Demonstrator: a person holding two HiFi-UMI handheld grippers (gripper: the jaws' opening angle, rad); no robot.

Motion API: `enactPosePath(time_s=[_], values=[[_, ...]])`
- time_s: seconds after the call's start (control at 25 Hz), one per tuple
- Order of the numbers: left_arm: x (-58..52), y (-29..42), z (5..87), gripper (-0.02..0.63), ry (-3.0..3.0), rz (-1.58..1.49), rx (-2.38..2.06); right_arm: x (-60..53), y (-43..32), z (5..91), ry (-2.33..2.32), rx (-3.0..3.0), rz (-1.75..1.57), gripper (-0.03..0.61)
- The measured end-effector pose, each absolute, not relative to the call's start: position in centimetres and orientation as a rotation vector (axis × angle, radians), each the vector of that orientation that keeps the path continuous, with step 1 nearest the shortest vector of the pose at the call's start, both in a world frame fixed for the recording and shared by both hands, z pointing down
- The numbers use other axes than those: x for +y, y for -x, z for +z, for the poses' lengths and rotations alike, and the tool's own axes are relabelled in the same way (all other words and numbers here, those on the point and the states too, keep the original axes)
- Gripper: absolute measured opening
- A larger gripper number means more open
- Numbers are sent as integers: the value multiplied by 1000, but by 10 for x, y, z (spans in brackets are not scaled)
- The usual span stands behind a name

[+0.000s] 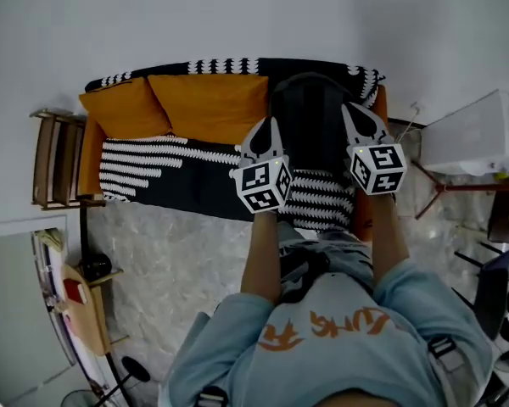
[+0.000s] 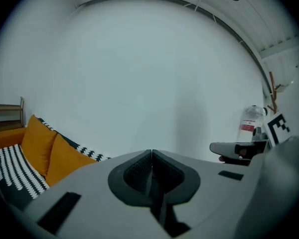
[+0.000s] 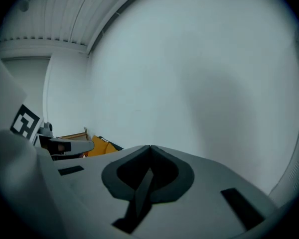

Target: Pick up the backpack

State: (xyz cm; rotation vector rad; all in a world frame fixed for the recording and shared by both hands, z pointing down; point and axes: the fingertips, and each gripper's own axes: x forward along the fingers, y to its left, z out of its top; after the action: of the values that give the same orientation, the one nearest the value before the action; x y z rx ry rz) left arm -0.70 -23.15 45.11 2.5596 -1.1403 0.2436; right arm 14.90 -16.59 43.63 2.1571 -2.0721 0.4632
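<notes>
I have both tools raised in front of the sofa (image 1: 87, 159). Left tool (image 1: 269, 130) — jaws pressed together, nothing between them, as its own view confirms. Right tool (image 1: 357, 117) — likewise closed tight and empty. The black backpack (image 1: 310, 108) stands on the right part of the sofa, against the backrest, and sits between the two tool tips in the head view. I cannot tell whether either tip touches it. Two orange cushions (image 1: 208, 104) lie to its left, above a black-and-white patterned throw (image 1: 144, 164).
</notes>
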Motion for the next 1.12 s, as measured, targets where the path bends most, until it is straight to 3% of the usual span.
enactPosePath(time_s=[0.64, 1.12], values=[[-297, 7, 551, 21, -2515, 421, -761, -203, -104, 522, -2252, -1753, 685, -2], [-295, -33, 598, 21, -2440, 498, -632, -183, -132, 564, -2265, -1595, 820, -2]])
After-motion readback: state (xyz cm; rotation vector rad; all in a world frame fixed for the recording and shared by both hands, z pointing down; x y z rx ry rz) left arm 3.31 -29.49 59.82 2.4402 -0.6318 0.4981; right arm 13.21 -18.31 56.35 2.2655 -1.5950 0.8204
